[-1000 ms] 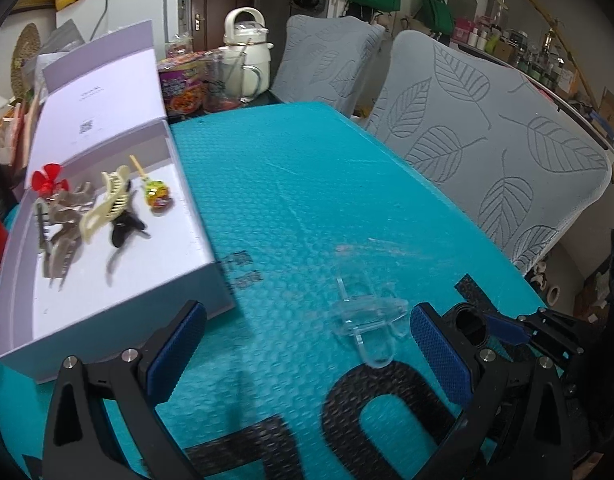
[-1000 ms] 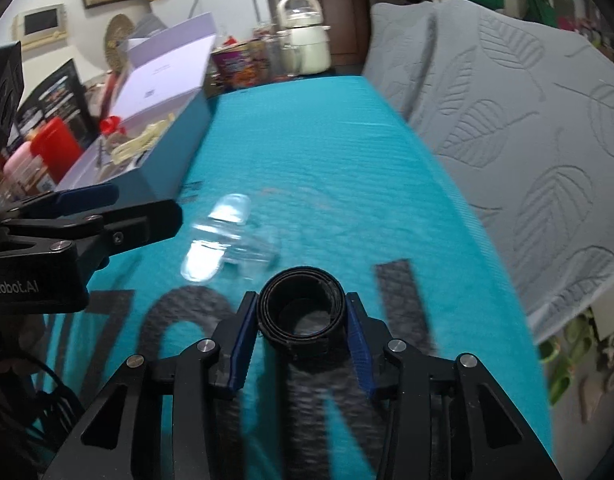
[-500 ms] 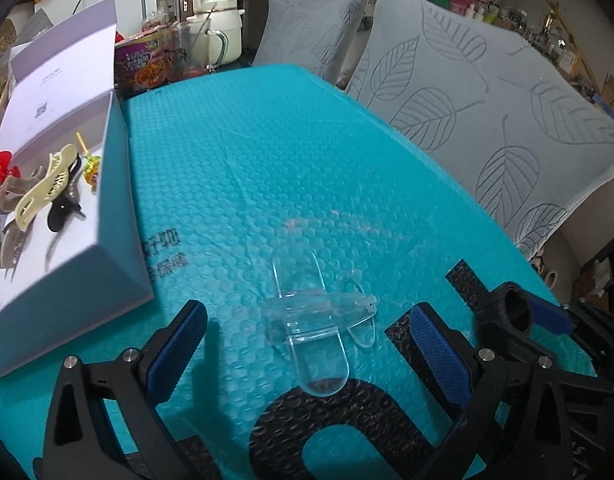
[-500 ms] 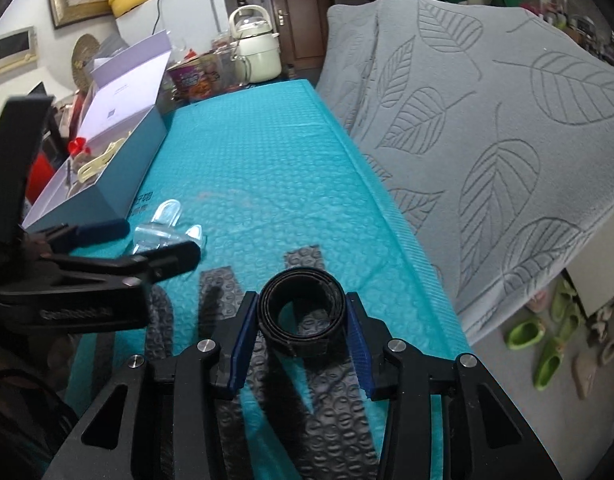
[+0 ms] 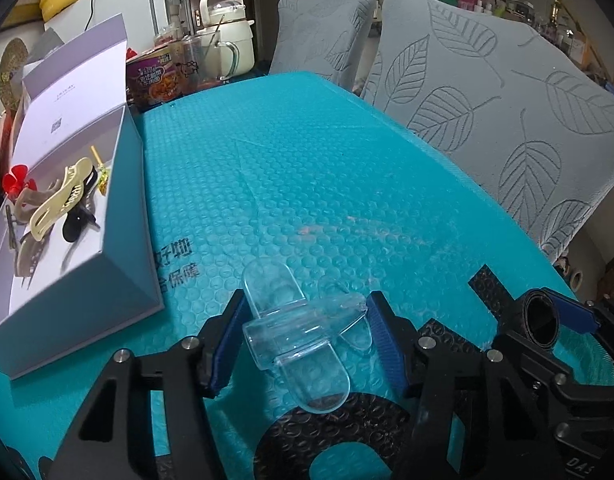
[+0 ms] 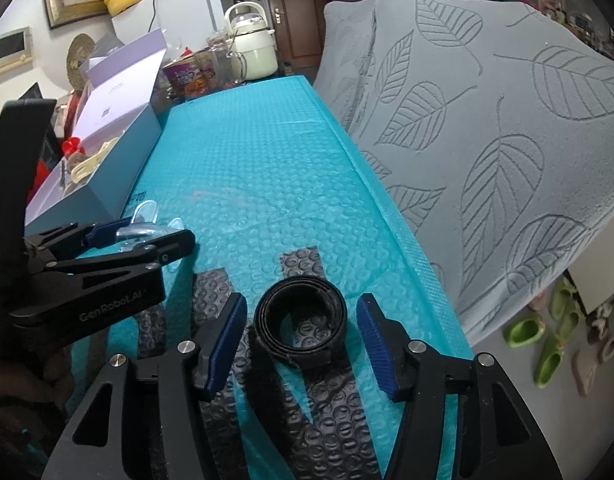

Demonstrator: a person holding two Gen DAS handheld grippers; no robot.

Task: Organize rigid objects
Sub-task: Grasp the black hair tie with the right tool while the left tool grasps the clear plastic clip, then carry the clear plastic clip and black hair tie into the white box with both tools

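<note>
A clear plastic hair clip (image 5: pixel 303 320) lies on the teal bubble-wrap table cover (image 5: pixel 307 168). My left gripper (image 5: pixel 305 334) is closed around its middle bar, both blue pads touching it; it also shows in the right wrist view (image 6: pixel 141 230). A black rolled band (image 6: pixel 301 320) lies on the cover between the spread fingers of my right gripper (image 6: pixel 301 334), which is open and not touching it. The band also shows in the left wrist view (image 5: pixel 541 320). An open white box (image 5: pixel 123 264) at the left holds several hair clips (image 5: pixel 55 204).
Two grey leaf-patterned chair backs (image 5: pixel 507 120) stand along the table's right edge. A cream kettle (image 5: pixel 227 36), a glass mug and a noodle cup (image 5: pixel 159 80) stand at the far end. The box lid (image 5: pixel 71 100) stands upright. Slippers (image 6: pixel 547 352) lie on the floor at the right.
My left gripper moved forward onto the clear clip and closed on it. My right gripper opened and let go of the black band, which now rests on the cover.
</note>
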